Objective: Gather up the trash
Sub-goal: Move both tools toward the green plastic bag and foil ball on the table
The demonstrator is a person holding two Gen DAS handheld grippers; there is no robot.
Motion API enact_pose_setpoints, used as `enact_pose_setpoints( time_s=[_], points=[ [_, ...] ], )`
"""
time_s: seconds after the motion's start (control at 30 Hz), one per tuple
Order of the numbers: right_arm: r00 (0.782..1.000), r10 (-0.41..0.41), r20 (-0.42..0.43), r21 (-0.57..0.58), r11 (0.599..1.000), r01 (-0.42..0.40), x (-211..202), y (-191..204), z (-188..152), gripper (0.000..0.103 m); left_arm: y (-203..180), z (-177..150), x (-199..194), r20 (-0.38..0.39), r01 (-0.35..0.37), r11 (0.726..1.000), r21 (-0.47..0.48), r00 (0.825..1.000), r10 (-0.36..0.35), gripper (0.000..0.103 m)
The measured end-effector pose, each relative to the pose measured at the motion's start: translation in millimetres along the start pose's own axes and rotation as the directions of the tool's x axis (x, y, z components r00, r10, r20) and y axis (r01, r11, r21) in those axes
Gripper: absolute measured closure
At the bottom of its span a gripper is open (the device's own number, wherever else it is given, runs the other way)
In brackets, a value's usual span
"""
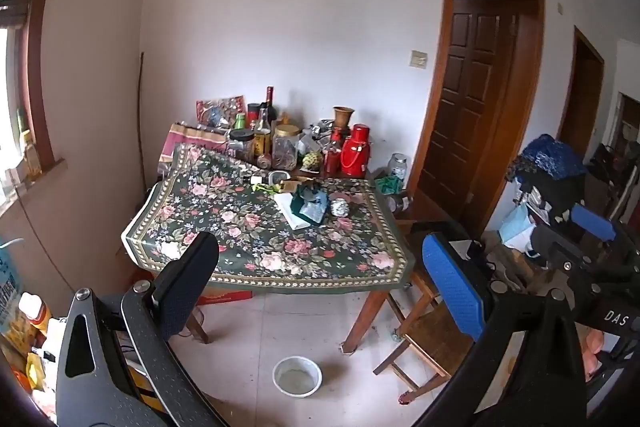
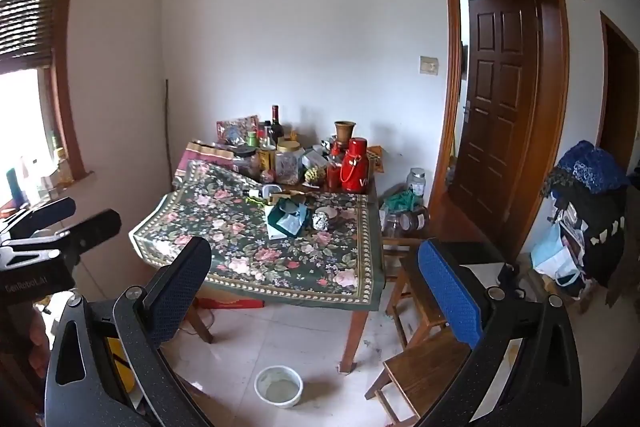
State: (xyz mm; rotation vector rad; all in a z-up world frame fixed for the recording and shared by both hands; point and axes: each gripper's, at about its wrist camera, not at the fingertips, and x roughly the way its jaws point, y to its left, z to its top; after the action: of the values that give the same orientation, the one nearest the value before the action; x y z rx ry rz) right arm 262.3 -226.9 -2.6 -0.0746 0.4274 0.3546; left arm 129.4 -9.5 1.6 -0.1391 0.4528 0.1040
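Note:
A table with a dark floral cloth stands against the far wall. On it lie a crumpled green and white wrapper, a crushed can, a small fallen bottle and yellow-green scraps. My left gripper is open and empty, well short of the table. My right gripper is open and empty, also short of it. The left gripper shows at the left of the right wrist view.
Jars, bottles and a red thermos crowd the table's back. A white bowl sits on the floor in front. A wooden chair stands to the right. A door is behind it.

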Motion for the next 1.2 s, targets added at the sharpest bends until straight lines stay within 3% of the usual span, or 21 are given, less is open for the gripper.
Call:
enact_pose_setpoints(
  time_s=[0.17,0.27,0.3,0.37,0.43,0.63,0.77,0.97,1.2],
  points=[
    [0.999,-0.023,-0.04,-0.013,1.0,0.023,16.3,36.4,-7.0,0.0,29.0,17.2,51.2,-0.008,-0.004,1.0,-0.008,1.0,0.004,0.001],
    [0.996,-0.061,-0.059,-0.02,0.998,0.06,46.1,51.6,2.7,0.0,45.9,34.0,88.7,-0.019,0.009,1.0,-0.004,1.0,-0.009,0.001],
    [0.997,-0.072,-0.017,-0.014,0.997,0.072,51.9,53.9,9.9,0.0,51.3,40.4,101.2,-0.025,0.016,1.0,-0.001,1.0,-0.016,0.001],
    [0.997,-0.073,-0.034,0.009,0.997,0.074,71.4,55.7,19.8,0.0,61.8,54.2,125.2,-0.039,0.03,0.999,0.011,0.999,-0.03,0.002],
    [0.992,-0.05,-0.119,0.074,0.996,0.059,99.8,67.2,22.2,0.0,73.8,69.4,148.5,-0.045,0.068,0.998,0.018,0.997,-0.067,0.002],
    [0.984,-0.074,-0.161,0.164,0.981,0.1,155.6,76.0,40.1,0.0,88.8,95.4,211.3,-0.076,0.08,0.991,0.109,0.995,-0.072,0.002],
    [0.968,-0.103,-0.23,0.179,0.973,0.146,193.0,77.6,40.9,0.0,94.2,97.3,253.1,-0.135,0.134,0.982,0.132,0.984,-0.116,0.011],
    [0.94,-0.129,-0.316,0.164,0.968,0.188,244.4,68.4,39.0,0.0,92.6,90.5,315.8,-0.243,0.181,0.976,0.125,0.959,-0.147,0.011],
    [0.909,-0.099,-0.405,0.134,0.977,0.166,309.6,38.1,27.1,0.0,81.5,76.1,386.4,-0.355,0.151,0.985,0.085,0.928,-0.112,0.011]
  ],
)
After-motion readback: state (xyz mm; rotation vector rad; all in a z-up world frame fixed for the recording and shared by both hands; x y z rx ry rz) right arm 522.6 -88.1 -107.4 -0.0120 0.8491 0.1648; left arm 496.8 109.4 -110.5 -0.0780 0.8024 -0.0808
